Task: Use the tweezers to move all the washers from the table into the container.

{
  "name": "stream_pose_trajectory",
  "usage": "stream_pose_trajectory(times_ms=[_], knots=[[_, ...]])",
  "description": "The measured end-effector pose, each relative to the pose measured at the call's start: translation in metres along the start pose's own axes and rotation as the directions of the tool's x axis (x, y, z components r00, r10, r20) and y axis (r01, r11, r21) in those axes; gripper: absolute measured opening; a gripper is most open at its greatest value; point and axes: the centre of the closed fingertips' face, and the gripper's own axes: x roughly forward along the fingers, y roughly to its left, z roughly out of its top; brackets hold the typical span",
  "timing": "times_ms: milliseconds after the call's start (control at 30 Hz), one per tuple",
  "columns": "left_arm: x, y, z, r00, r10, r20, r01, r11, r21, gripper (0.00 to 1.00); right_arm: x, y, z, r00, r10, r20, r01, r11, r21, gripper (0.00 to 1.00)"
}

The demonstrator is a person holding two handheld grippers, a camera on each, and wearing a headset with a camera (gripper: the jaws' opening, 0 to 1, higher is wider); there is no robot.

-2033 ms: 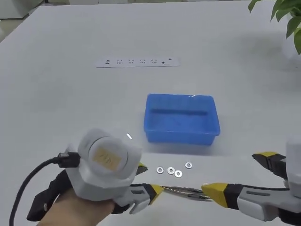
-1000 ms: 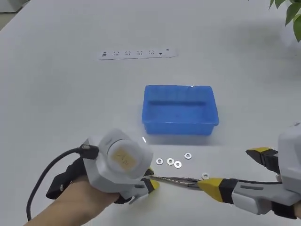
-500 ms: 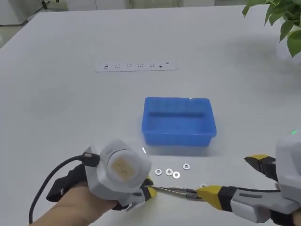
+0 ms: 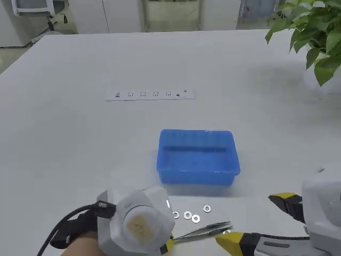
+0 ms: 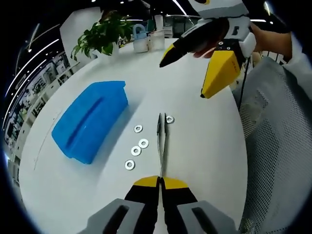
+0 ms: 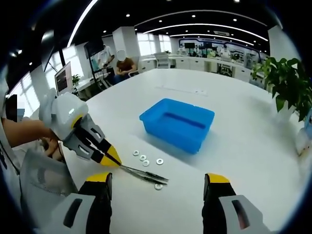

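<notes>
Tweezers (image 5: 161, 141) are clamped by the handle end between the fully closed jaws of the left gripper (image 5: 160, 183). They are pointed out to the right, low over the white table (image 4: 80, 160) and nearly level. The left gripper is held at the near left of the scene. A hand is wrapped under its body, and a black cable (image 4: 64, 230) is trailed off to the left. The two prongs of the tweezers are seen close together, with nothing pinched between them.

One washer (image 5: 169, 119) is seen flat on the table just beside the tweezer tips; whether it is touched cannot be told. A loose row of four more washers (image 4: 187, 215) is laid on the table just beyond the tweezers, between them and the container. The blue container (image 4: 197, 176) is set upright on the table farther off, near that row but apart from it.

The right gripper (image 6: 157, 178) is held at the near right. Its jaws are spread wide with nothing between them, and the yellow tips are aimed left toward the tweezer tips. In the head view its nearer jaw is seen just beside those tips; contact cannot be told.

A power strip (image 4: 150, 94) is laid flat well beyond the container. A potted plant (image 4: 309, 32) is seen at the far right corner.
</notes>
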Motion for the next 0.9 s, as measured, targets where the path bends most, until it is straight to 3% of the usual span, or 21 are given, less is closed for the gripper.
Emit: stream_pose_trajectory(times_ms=[133,200,433,533,733,900], knots=[[-0.012,-0.001,0.015,0.9986,0.011,0.052,-0.009,0.999,-0.031,0.0,0.008,0.01,-0.002,0.9996,0.028,-0.009,-0.029,0.999,-0.038,0.72],[-0.018,-0.002,0.021,0.9976,0.015,0.067,-0.013,0.999,-0.034,0.0,0.016,0.018,-0.01,0.9971,0.066,-0.038,-0.068,0.996,-0.055,0.68],[-0.039,0.0,0.054,0.9868,0.05,0.154,-0.042,0.998,-0.055,0.0,0.036,0.022,-0.02,0.9937,0.079,-0.079,-0.09,0.984,-0.155,0.59],[-0.044,-0.001,0.065,0.9826,0.061,0.175,-0.054,0.998,-0.042,0.0,0.042,0.023,-0.017,0.9922,0.096,-0.079,-0.107,0.982,-0.156,0.6],[-0.046,0.0,0.079,0.976,0.065,0.208,-0.057,0.997,-0.046,0.0,0.049,0.028,-0.008,0.9859,0.154,-0.067,-0.162,0.977,-0.139,0.44],[-0.052,0.002,0.095,0.9605,0.058,0.272,-0.036,0.996,-0.087,0.0,0.047,0.03,-0.001,0.9858,0.16,-0.051,-0.166,0.973,-0.157,0.33]])
